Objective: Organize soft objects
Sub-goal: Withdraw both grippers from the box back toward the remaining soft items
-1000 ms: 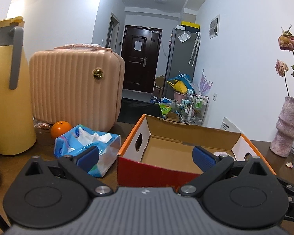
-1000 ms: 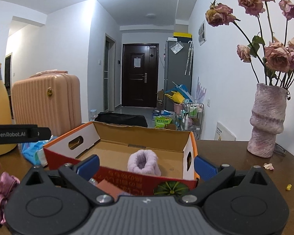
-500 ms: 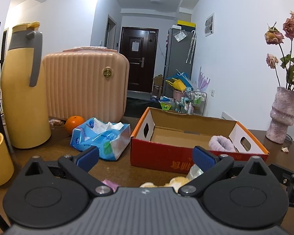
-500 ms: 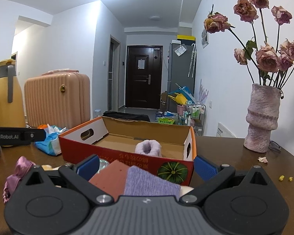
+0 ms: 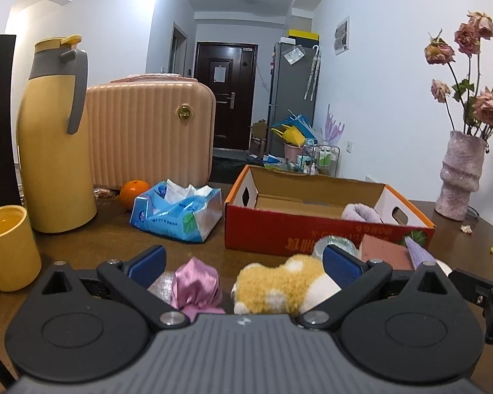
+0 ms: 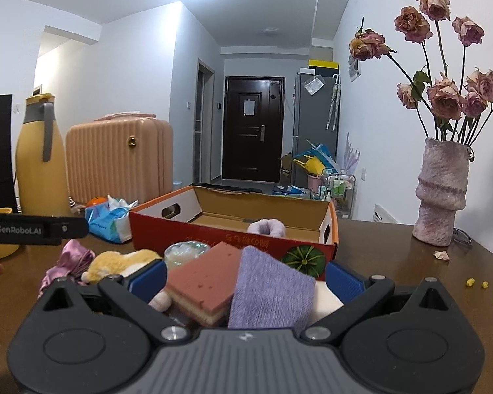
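An open red-and-orange cardboard box [image 5: 279,229] [image 6: 213,234] stands mid-table with a fuzzy purple item [image 5: 360,213] [image 6: 268,228] inside near its right end. In front of it lie a pink satin scrunchie [image 5: 195,282] [image 6: 72,256] and a yellow-and-white plush toy [image 5: 279,284] [image 6: 121,261], both low between the fingers of my open left gripper [image 5: 245,262]. My right gripper [image 6: 246,277] is open too. A pink sponge [image 6: 203,285] and a folded purple cloth [image 6: 269,292] sit between its fingers, neither one held. The lower parts of these items are hidden by the gripper bodies.
Left of the box are a blue tissue pack [image 5: 177,210], an orange [image 5: 133,190], a yellow thermos [image 5: 56,138], a yellow mug [image 5: 6,246] and a pink suitcase [image 5: 148,131]. A pink vase [image 6: 442,197] of dried roses stands at the right. A clear roll [image 6: 185,252] lies by the sponge.
Both grippers have drawn back from the box toward the table's near side, staying open. The scrunchie, plush toy, sponge and purple cloth have come into view between their fingers.
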Demonstrator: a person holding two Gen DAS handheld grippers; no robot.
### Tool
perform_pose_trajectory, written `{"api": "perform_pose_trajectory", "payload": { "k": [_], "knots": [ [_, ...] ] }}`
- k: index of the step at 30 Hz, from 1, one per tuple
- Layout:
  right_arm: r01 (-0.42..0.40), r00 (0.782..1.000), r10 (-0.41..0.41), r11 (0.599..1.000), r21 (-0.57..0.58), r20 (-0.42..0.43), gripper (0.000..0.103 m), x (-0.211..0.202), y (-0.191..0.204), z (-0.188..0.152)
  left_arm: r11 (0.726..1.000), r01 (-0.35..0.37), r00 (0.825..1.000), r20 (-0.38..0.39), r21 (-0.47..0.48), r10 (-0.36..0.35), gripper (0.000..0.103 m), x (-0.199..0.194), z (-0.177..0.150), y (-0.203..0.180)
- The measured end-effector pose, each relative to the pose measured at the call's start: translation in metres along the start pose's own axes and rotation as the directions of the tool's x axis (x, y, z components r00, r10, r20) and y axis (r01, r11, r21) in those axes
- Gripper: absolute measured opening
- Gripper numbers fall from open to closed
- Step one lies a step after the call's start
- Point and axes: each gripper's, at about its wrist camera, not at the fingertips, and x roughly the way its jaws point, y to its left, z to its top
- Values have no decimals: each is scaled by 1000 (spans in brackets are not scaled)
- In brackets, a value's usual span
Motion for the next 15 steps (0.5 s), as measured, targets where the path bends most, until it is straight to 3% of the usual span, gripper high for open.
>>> {"api": "perform_pose_trajectory", "payload": {
  "k": [15],
  "knots": [
    [-20,999,20,1000,10,-25,103,-28,5,-20,999,28,999,-27,-25,-28,103,-31,-22,7]
  ]
}}
